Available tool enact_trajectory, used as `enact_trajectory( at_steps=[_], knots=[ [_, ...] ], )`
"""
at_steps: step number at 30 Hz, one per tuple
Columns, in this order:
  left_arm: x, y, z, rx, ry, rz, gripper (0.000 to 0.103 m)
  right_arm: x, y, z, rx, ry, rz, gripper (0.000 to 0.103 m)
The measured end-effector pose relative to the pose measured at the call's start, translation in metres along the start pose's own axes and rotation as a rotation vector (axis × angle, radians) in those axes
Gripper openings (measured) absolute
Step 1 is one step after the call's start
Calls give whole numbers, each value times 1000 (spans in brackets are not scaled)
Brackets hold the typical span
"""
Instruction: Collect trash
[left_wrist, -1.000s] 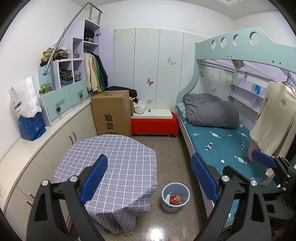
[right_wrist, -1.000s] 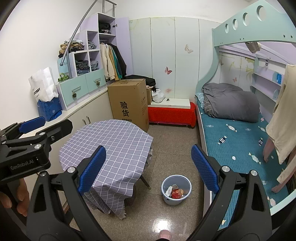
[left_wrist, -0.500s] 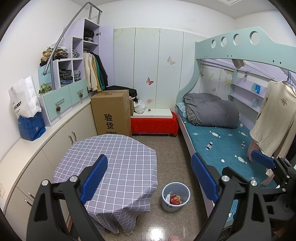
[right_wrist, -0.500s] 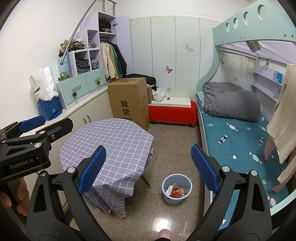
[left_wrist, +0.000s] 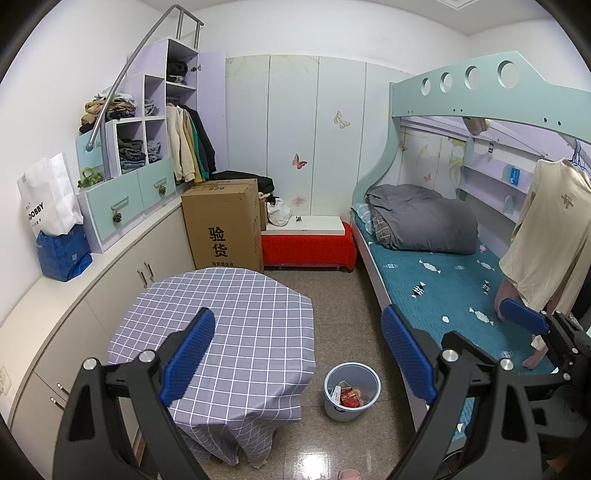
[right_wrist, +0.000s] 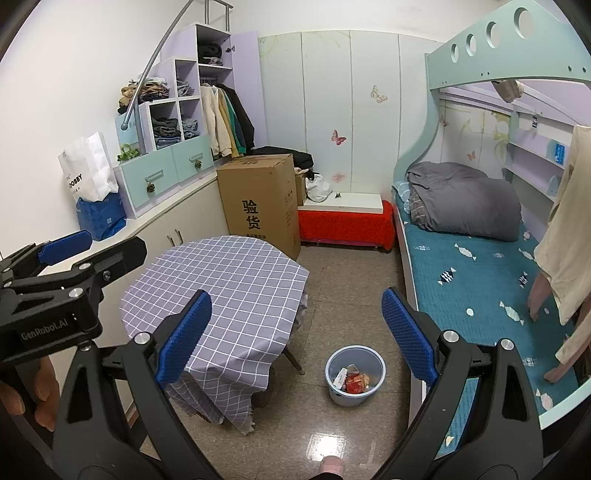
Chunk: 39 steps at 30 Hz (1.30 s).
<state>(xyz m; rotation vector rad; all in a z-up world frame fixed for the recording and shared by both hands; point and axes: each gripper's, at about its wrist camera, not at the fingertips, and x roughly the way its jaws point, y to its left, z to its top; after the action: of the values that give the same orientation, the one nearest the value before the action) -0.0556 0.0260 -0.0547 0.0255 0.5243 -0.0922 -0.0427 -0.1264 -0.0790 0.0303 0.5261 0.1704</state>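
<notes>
A small pale-blue bin (left_wrist: 351, 392) (right_wrist: 355, 374) stands on the floor between the table and the bed, with red and white wrappers (right_wrist: 352, 380) inside it. My left gripper (left_wrist: 297, 354) is open and empty, held high over the table edge and floor. My right gripper (right_wrist: 295, 334) is open too, nothing between its blue pads. The left gripper's body shows at the left edge of the right wrist view, and the right gripper's body at the right edge of the left wrist view. The checked tablecloth (left_wrist: 236, 328) (right_wrist: 236, 284) carries nothing.
A tall cardboard box (left_wrist: 223, 225) and a red-covered bench (left_wrist: 308, 247) stand behind the table. A bunk bed (left_wrist: 443, 280) with a grey duvet fills the right side. Low cabinets (left_wrist: 122, 269) run along the left wall. A toe (right_wrist: 330, 466) shows at the bottom edge.
</notes>
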Motion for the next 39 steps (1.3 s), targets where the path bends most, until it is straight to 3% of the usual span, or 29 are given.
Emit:
enact_trajectory(
  at_steps=[39],
  knots=[
    [15,-6,1,15,25,-19,90,-1,5,-5,20,10,-11,91]
  ],
)
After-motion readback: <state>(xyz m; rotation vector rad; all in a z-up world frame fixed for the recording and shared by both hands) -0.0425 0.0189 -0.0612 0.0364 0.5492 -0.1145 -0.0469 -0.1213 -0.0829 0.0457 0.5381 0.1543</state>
